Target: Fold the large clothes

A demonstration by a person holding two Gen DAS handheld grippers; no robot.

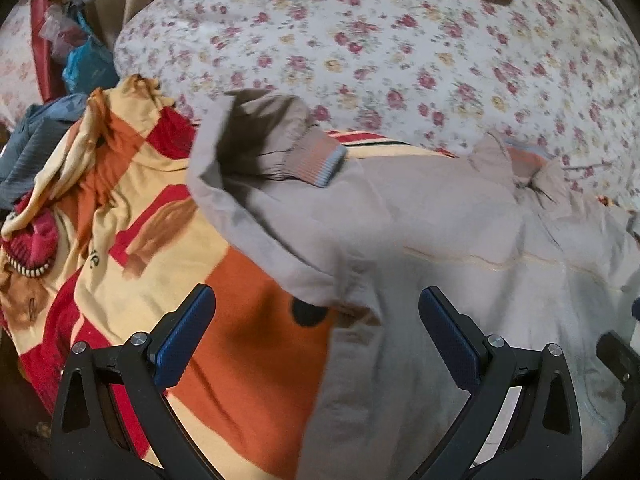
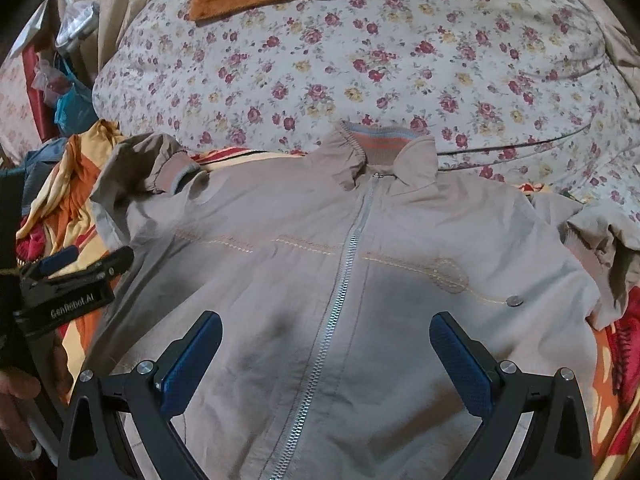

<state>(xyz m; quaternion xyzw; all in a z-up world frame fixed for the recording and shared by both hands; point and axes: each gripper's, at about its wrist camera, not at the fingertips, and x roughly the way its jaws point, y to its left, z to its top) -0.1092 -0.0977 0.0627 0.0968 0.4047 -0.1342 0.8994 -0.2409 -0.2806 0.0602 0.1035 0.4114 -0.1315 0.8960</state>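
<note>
Right wrist view: jacket lies front-up on the blanket, zipper running away from the spread, empty right gripper; left gripper, likewise spread, is nearer the folded-in sleeve.

The left tongs are spread wide, with nothing between them. The right tongs are wide apart and empty too.

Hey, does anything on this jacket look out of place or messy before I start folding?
Yes. The jacket lies flat and zipped, but its sleeve on the left side is flopped up and bunched, with its cuff lying on the jacket's shoulder.
</note>
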